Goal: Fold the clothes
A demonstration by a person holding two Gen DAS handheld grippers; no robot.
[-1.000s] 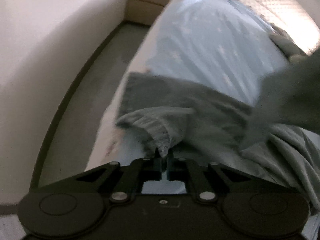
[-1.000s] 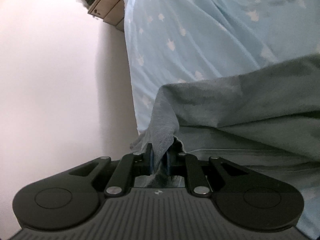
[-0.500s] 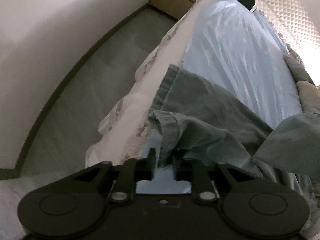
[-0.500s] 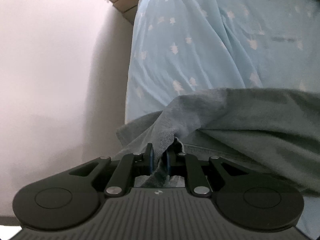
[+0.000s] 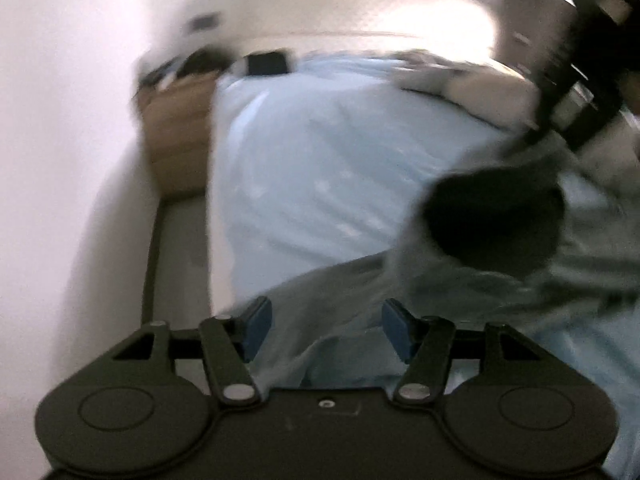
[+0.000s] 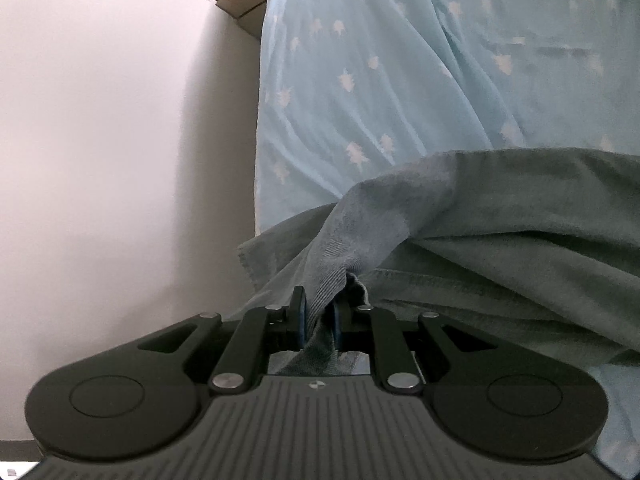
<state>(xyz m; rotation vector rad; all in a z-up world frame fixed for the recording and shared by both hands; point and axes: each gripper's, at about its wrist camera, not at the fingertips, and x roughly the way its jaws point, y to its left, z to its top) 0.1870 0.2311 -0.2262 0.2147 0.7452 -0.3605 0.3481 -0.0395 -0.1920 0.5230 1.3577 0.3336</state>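
Left hand-held gripper (image 5: 326, 330) has let go, risen, jaws opening; right hand-held gripper (image 6: 318, 322) grasps garment (image 6: 500, 232) on blue bed (image 6: 400, 60) by white wall (image 6: 100, 120).

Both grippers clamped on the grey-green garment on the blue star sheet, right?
Not both. The left gripper is opening, nothing pinched between its pads, as the left wrist view shows. Only the right gripper is clamped on the grey-green garment, on the blue star sheet.
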